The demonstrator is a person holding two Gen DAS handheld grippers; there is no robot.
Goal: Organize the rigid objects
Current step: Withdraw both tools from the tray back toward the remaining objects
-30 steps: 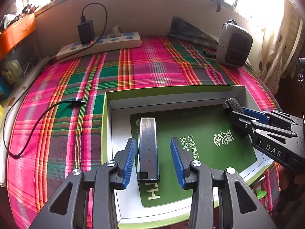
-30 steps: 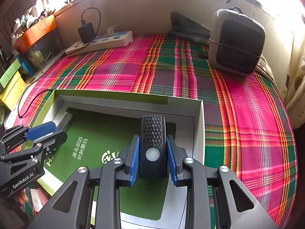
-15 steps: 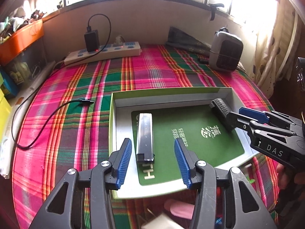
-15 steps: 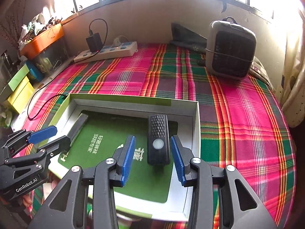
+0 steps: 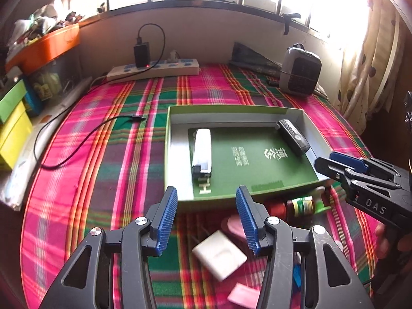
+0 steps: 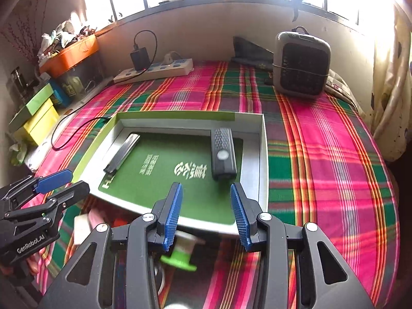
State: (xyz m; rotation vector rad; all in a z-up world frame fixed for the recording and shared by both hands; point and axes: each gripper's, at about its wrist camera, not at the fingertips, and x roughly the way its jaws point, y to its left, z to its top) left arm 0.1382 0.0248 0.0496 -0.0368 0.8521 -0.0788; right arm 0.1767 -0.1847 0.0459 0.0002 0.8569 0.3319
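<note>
The left hand-held gripper (image 5: 206, 213) stood wide apart with nothing between its blue pads, hovering just short of the near edge of the shallow green-rimmed box (image 5: 171, 118) that lay on the plaid-covered desk (image 5: 103, 180). The right hand-held gripper (image 6: 206, 212) was likewise spread and empty, above the near edge of the same box (image 6: 262, 154). Inside the box, on its green printed liner, a silvery flat bar (image 5: 202, 152) lay along the left side, and a black remote-like device (image 6: 222, 154) with a round pale button lay toward the far right corner; the two were well apart. On the cloth just before the box lay loose things: a white square block (image 5: 219, 255), pink pieces (image 5: 243, 293), a small red-capped bottle (image 5: 300, 206) on its side and a green spool (image 6: 180, 255). At the far wall sat a power strip (image 5: 154, 68) and a small grey heater (image 6: 301, 64).
</note>
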